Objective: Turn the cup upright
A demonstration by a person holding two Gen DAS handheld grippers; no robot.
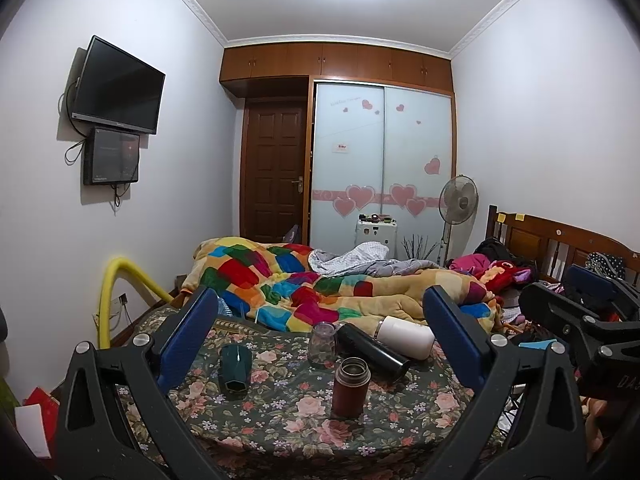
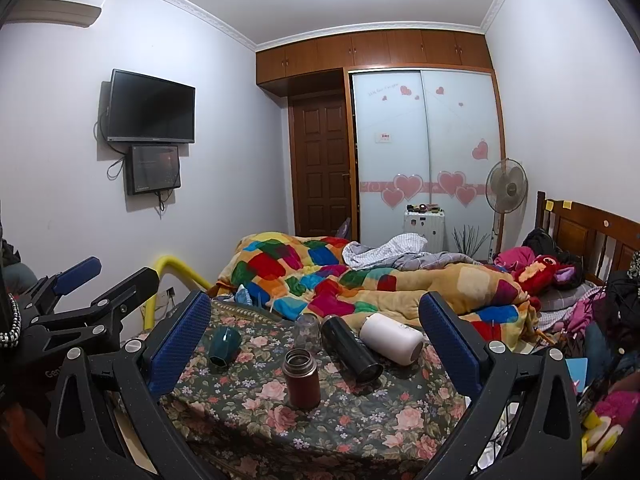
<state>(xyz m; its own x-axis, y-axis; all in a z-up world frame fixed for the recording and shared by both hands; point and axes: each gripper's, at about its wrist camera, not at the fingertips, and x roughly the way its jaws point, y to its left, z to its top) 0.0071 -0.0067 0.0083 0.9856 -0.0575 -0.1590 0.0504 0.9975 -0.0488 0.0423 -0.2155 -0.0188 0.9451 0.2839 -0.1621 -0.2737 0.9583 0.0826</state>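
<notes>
A: Cup? Jaws?
B: Teal cup (image 1: 235,372) is seen inverted near the floral tabletop's (image 1: 280,420) left edge. Left gripper (image 1: 320,336) and right gripper (image 2: 316,340) are spread, empty.
A: Handling?
B: Judged rigid, slippery, breakable; faceted sides to be pinched mid-body.

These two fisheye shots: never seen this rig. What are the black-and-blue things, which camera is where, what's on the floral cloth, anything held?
No robot arm: a person carries a two-finger gripper in each hand, each with a camera looking along its fingers. One picture is from the left gripper, the other from the right gripper. Both are open and hold nothing.

On the floral cloth: a brown flask standing upright, a green cup tipped over, a clear glass mouth down, and a black bottle and white bottle lying on their sides.
</notes>
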